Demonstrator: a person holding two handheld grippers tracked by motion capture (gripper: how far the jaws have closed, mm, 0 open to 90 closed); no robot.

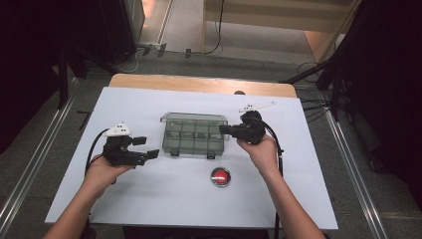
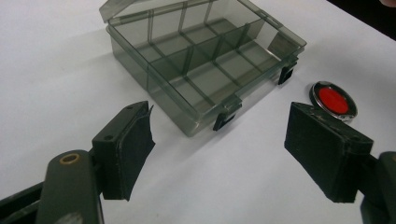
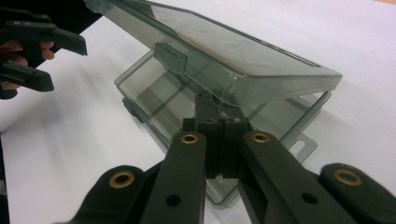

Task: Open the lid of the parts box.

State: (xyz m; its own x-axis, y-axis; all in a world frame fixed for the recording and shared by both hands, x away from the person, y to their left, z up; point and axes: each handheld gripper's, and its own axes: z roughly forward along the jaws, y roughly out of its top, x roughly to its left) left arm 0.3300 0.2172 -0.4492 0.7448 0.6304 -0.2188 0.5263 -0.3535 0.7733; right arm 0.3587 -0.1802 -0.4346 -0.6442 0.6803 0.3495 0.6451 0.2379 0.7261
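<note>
Right claw (image 3: pixel 219 140) is pinched on the box lid (image 3: pixel 233 56), lifting it; left claw (image 2: pixel 217 154) gapes empty. Next: swing lid fully back.

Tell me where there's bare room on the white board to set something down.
The near strip of the white board is free, before the red disc. So is the far strip behind the box. The middle is crowded: left gripper, box, then right gripper under its raised lid.
</note>
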